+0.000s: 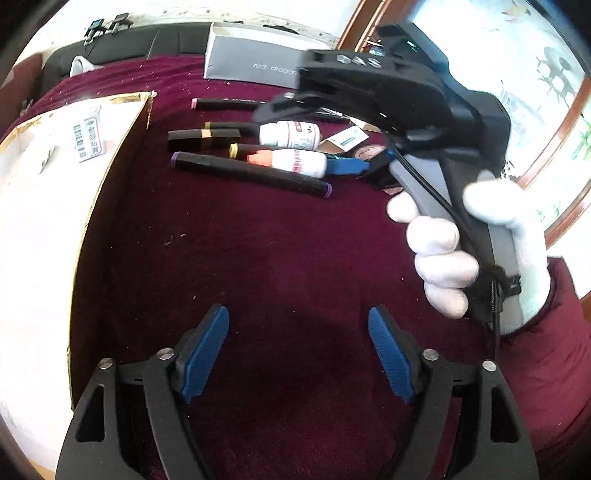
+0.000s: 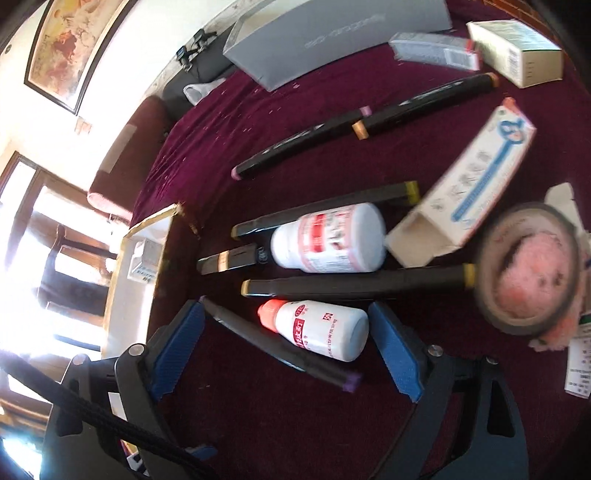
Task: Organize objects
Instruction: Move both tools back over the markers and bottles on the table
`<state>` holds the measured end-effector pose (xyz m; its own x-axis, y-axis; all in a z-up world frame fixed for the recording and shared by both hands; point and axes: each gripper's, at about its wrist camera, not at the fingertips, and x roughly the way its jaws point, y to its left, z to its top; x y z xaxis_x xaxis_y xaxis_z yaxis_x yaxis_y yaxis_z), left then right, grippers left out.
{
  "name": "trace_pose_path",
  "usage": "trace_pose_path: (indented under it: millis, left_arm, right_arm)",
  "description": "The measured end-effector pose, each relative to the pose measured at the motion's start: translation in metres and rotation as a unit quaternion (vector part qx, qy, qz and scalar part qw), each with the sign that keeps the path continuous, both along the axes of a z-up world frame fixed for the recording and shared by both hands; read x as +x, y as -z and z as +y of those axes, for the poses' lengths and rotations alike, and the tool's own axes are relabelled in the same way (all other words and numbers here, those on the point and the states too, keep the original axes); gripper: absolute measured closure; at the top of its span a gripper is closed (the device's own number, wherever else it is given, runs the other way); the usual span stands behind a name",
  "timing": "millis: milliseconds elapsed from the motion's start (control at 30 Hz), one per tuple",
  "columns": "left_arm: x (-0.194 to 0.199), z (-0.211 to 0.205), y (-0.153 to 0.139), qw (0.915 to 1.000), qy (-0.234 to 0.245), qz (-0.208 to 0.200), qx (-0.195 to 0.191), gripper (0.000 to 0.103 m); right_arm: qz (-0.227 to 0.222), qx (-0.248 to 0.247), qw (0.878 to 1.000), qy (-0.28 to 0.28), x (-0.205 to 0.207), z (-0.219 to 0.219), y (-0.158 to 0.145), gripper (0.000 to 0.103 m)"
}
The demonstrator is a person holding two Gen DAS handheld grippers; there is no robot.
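Note:
Several black markers, a lipstick point(image 1: 203, 134) and two white bottles lie on the dark red cloth. My left gripper point(image 1: 298, 354) is open and empty above bare cloth, well short of them. My right gripper point(image 2: 286, 349) is open with its jaws either side of the small orange-capped bottle point(image 2: 317, 330) and the purple-capped marker point(image 2: 280, 345). The same bottle point(image 1: 291, 162) and marker point(image 1: 251, 175) show in the left wrist view, where the right gripper's blue fingers point(image 1: 347, 166) reach them. A larger white bottle point(image 2: 328, 238) lies behind.
A white gold-edged tray point(image 1: 40, 206) holding a small box stands on the left. A grey box point(image 2: 332, 33), medicine cartons point(image 2: 465, 188) and a round powder compact point(image 2: 528, 273) lie around the markers. A wood-framed window is on the right.

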<state>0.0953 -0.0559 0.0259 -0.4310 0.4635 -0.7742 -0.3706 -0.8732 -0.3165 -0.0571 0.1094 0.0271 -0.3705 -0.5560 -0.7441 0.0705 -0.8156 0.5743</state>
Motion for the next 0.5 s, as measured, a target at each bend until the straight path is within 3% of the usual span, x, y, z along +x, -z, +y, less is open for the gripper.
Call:
trace_pose_path:
  millis: [100,333,400,500]
  left_arm:
    - [0.002,0.001,-0.001,1.0,0.004,0.002,-0.001,0.026]
    - [0.0,-0.001,0.0,0.9998,0.005,-0.001,0.017,0.023]
    - [0.001,-0.002,0.0,0.9997,0.005,-0.001,0.022,0.023]
    - [0.003,-0.002,-0.001,0.9998,0.005,-0.004,0.02,0.023]
  right_arm:
    - [-0.01,-0.013,1.0,-0.023,0.002,-0.007,0.001,0.011]
    - [-0.078,-0.136,0.985,-0.075,0.018,-0.015,0.014,0.011]
    - [-0.078,-0.151,0.983,-0.072,0.022,-0.011,0.012,0.011]
    - [-0.048,-0.132,0.989,-0.055,0.031,0.003,-0.001,0.011]
